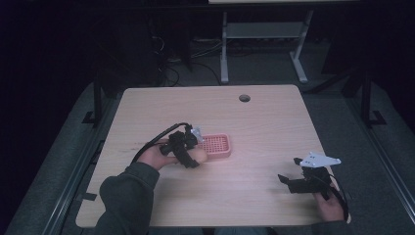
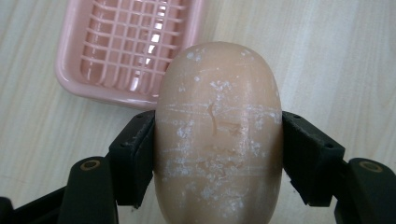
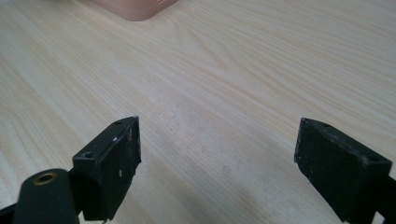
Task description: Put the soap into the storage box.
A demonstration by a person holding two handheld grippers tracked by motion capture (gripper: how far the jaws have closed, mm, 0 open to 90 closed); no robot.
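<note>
A tan oval bar of soap (image 2: 218, 135), scuffed with white marks, is clamped between the two black jaws of my left gripper (image 2: 218, 156). In the high view that left gripper (image 1: 193, 157) holds the soap (image 1: 199, 155) just above the table, at the near left edge of a pink slotted soap dish (image 1: 218, 145). The dish (image 2: 130, 46) lies just beyond the soap in the left gripper view. My right gripper (image 1: 289, 172) rests open near the table's front right, nothing between its jaws (image 3: 217, 168). A corner of the pink dish (image 3: 135, 8) shows far off.
The light wooden table (image 1: 254, 122) has a round cable hole (image 1: 244, 98) near its far edge. A white desk frame (image 1: 264, 39) stands on the floor behind. A person's sleeve (image 1: 125, 200) comes in at the front left.
</note>
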